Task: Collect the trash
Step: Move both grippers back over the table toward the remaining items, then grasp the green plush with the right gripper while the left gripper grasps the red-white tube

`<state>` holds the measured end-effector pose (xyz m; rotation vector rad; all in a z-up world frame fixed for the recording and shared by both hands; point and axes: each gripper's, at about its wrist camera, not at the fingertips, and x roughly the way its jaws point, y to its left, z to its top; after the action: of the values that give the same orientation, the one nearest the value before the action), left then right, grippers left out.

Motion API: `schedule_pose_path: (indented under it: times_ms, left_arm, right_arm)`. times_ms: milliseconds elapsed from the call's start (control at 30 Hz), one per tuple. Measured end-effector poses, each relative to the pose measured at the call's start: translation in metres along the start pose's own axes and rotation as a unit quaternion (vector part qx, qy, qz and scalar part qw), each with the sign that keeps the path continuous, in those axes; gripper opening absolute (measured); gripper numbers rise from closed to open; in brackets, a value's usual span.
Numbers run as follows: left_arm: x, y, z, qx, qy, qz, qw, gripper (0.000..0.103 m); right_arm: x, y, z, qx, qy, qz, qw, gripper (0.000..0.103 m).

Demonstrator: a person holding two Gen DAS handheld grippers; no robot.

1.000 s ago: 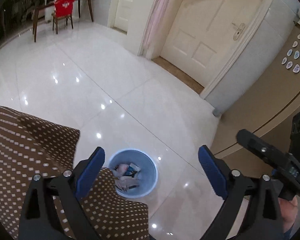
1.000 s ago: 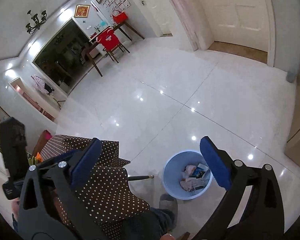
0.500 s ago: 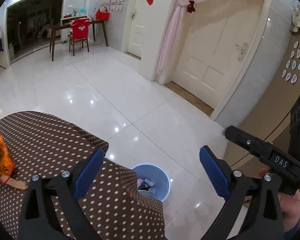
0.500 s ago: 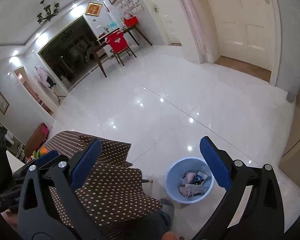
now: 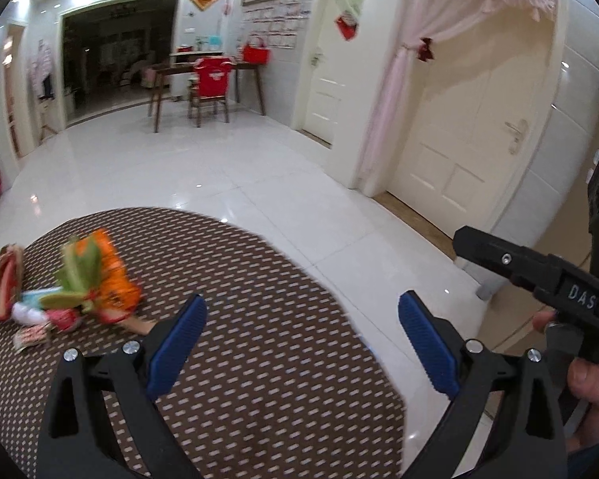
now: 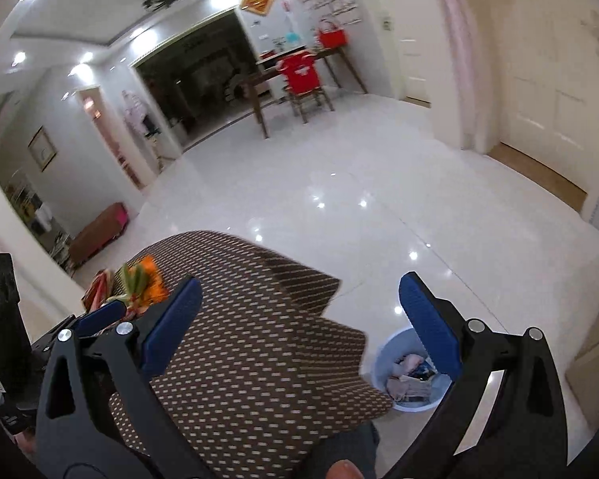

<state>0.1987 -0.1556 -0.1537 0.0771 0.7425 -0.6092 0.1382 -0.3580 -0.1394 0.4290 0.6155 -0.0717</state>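
Note:
A pile of trash [image 5: 72,295], with orange and green wrappers and small packets, lies on the brown dotted tablecloth [image 5: 259,359] at the left; it also shows in the right wrist view [image 6: 139,283]. A light blue bin [image 6: 409,375] holding trash stands on the floor to the right of the table. My left gripper [image 5: 299,343] is open and empty above the table, right of the pile. My right gripper [image 6: 299,319] is open and empty above the table's right edge and shows at the right of the left wrist view [image 5: 547,279].
The white tiled floor [image 5: 219,167] lies around the table. A wooden table with a red-covered chair [image 5: 209,80] stands at the far wall. White doors [image 5: 471,127] and a pink curtain are at the right. A brown bench [image 6: 100,231] stands by the left wall.
Both grippers tilted up and swung left, away from the bin and over the table. The trash pile came into view at the left. Both stayed open.

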Motion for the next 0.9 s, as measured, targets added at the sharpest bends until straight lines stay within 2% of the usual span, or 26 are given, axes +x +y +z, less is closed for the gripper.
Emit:
schedule_pose_path:
  times_ms: [300, 500, 700, 900]
  left_arm:
    - [-0.037, 0.067, -0.026, -0.047, -0.007, 0.051, 0.9976, 0.095]
    - [-0.055, 0.114, -0.042, -0.077, -0.006, 0.091, 0.9929, 0.095]
    - [-0.071, 0.168, -0.061, -0.115, -0.007, 0.127, 0.9852, 0.095]
    - [-0.076, 0.203, -0.074, -0.141, -0.003, 0.153, 0.9781, 0.095]
  right_arm:
    - [0.027, 0.075, -0.012, -0.067, 0.031, 0.036, 0.997, 0.097]
    - [0.050, 0.120, -0.021, -0.102, 0.055, 0.058, 0.992, 0.097]
    - [0.088, 0.176, -0.031, -0.144, 0.088, 0.080, 0.982, 0.097]
    - [0.141, 0.227, -0.046, -0.193, 0.123, 0.098, 0.969, 0.097]
